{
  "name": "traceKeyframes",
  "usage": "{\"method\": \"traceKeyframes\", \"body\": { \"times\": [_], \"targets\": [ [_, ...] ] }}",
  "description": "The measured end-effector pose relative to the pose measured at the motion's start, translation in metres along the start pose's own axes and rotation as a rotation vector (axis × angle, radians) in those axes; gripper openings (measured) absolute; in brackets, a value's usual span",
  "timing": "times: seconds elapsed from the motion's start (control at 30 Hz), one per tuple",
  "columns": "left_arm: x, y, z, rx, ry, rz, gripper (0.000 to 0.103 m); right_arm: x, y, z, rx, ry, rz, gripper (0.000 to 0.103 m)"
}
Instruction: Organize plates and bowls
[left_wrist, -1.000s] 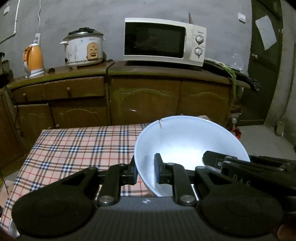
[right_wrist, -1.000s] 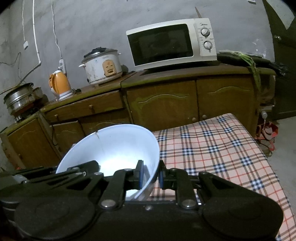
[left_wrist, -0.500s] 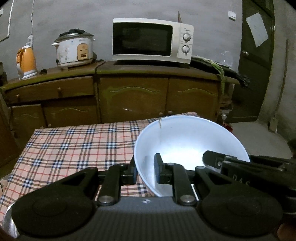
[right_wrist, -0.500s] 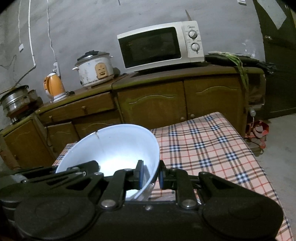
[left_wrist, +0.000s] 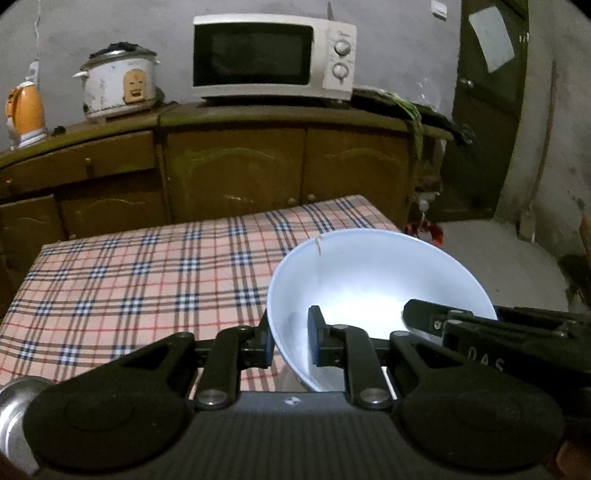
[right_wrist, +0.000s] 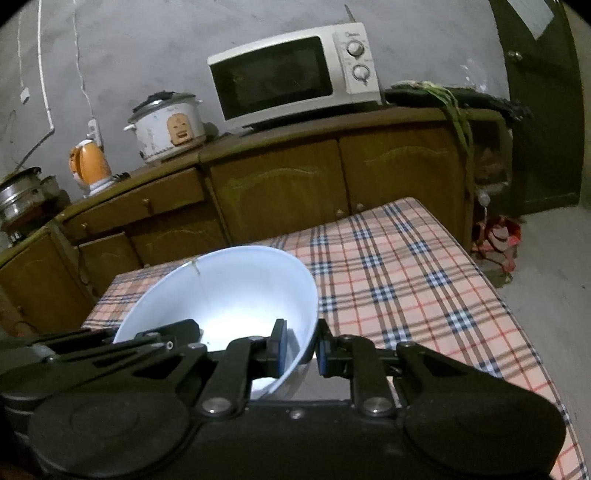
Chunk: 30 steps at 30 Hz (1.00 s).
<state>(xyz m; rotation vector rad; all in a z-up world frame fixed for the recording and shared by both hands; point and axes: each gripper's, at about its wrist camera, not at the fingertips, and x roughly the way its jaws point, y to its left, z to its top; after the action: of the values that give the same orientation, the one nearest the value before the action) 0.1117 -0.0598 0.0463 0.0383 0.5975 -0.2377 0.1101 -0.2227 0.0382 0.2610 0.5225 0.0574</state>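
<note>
L tool (left_wrist: 290, 341) & R tool (right_wrist: 299, 347) both clamped on white bowl (left_wrist: 369, 295) rim, now lower/closer over plaid tabletop (left_wrist: 129, 288) vs 1 s ago; prob. set-down next.

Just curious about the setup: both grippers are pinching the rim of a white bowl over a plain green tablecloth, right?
Not quite. The tablecloth is pink plaid, not plain green, as the right wrist view shows. The left gripper and right gripper do pinch the white bowl by its rim.

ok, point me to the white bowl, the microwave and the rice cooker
white bowl (left_wrist: 369, 280): left wrist view, on the inner wall.
microwave (left_wrist: 255, 55): left wrist view, on the dark door window.
rice cooker (right_wrist: 166, 129): right wrist view, on the white front of the body.
</note>
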Motion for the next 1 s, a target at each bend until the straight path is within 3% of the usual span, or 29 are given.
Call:
{"method": "traceKeyframes", "body": {
  "times": [0.67, 1.0],
  "targets": [
    [0.052, -0.007, -0.043, 0.010, 0.142, -0.030, 0.018, 0.041, -0.036, -0.056, 0.048, 0.123, -0.044, 0.022],
    [0.066, -0.008, -0.052, 0.011, 0.170, -0.035, 0.018, 0.055, -0.043, -0.067, 0.052, 0.149, -0.061, 0.022]
  ]
}}
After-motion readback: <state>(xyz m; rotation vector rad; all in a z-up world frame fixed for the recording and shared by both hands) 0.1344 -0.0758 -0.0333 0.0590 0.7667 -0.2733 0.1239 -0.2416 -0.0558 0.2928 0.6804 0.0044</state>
